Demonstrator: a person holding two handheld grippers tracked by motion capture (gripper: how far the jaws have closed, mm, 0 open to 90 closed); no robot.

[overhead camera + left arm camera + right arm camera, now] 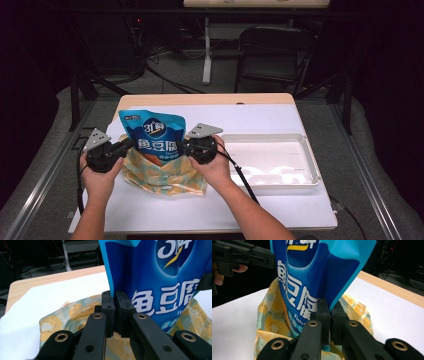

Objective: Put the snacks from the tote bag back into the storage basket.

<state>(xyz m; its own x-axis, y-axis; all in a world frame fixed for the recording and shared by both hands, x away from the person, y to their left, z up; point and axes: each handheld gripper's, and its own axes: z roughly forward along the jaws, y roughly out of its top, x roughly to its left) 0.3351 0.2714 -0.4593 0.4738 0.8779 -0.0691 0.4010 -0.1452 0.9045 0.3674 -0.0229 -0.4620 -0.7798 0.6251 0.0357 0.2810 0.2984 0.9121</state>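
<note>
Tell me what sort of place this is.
Probably a lab recording station: a table under white sheeting inside a dark metal frame, cables on the floor, and a folding chair behind.

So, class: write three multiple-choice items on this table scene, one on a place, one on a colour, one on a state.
1. Where is the white tray?
A. right of the pouch
B. left of the pouch
C. under the pouch

2. What colour is the snack pouch?
A. red
B. blue
C. black

3. How do the left gripper and right gripper stand?
A. both wide open
B. one lying on the table
C. both shut on the pouch's edges

A: in the high view the tray lies to its right.
B: its front is blue.
C: each pair of jaws pinches a side edge.
</note>
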